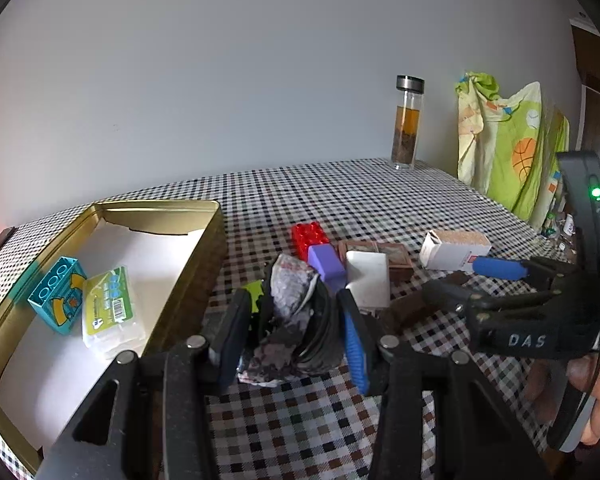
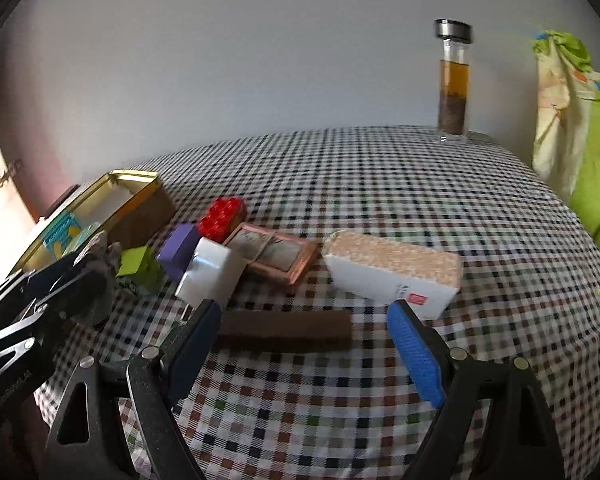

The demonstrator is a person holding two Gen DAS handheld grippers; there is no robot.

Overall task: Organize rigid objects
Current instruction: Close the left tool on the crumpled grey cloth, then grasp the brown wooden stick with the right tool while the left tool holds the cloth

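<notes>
The left gripper [image 1: 296, 320] is clamping a grey-patterned dark pouch [image 1: 296, 312] above the checked tablecloth [image 1: 300, 408], just beside the open gold tin [image 1: 160, 204]. The right gripper [image 2: 304, 354] is hovering with jaws apart over a brown bar [image 2: 284, 330], near 1 white carton [image 2: 392, 276].

We see desk [image 2: 380, 184] under checked cloth: open gold tin tray [image 1: 204, 216], red studded brick [image 2: 222, 216], purple block [image 2: 179, 249], white box [image 2: 210, 274], brown bar [image 2: 284, 330], glass bottle [image 2: 453, 80].
</notes>
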